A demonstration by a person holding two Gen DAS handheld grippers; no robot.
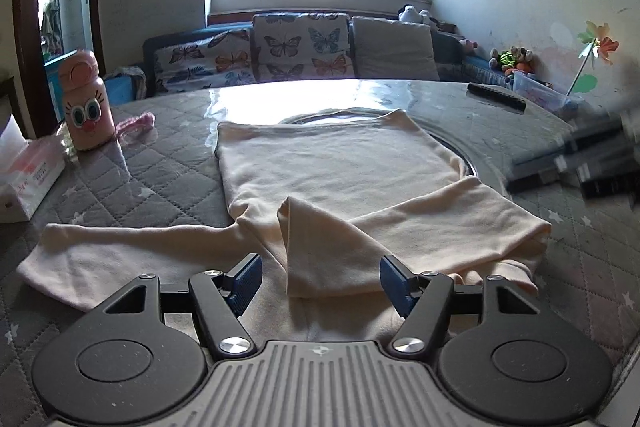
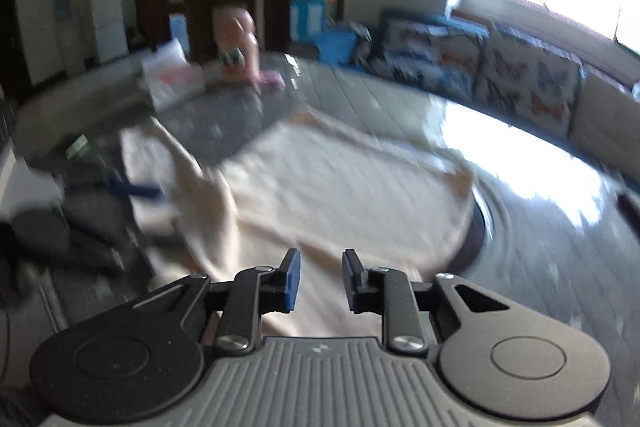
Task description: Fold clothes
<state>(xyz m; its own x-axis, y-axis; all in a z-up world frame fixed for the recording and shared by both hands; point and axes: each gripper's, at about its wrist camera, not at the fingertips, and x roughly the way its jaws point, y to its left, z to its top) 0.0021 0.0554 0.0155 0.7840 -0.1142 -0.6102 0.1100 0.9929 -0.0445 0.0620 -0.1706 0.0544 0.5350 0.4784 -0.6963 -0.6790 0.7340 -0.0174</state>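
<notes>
My left claw [image 1: 320,281] hangs low over the near edge of the cream long-sleeved top [image 1: 332,167], its ribbed blue pads [image 1: 246,283] spread wide with nothing between them. The top is a soft, matte knit lying flat on the round table [image 1: 520,119], whose grey quilted cover with diamond stitching and small stars sits under a glossy clear sheet. One sleeve [image 1: 100,255] stretches out flat to the left; the other sleeve [image 1: 440,223] is folded across the front in a thick, rounded band, and a pointed flap of cloth lies right between my pads. My right claw [image 2: 320,283] is also parted, a narrower gap, empty, above the top's near edge; that view is smeared with blur. Back left stand a pink cartoon-faced bottle [image 1: 85,103] and a tissue pack [image 1: 24,179]; a dark flat remote [image 1: 496,97] lies far right.
</notes>
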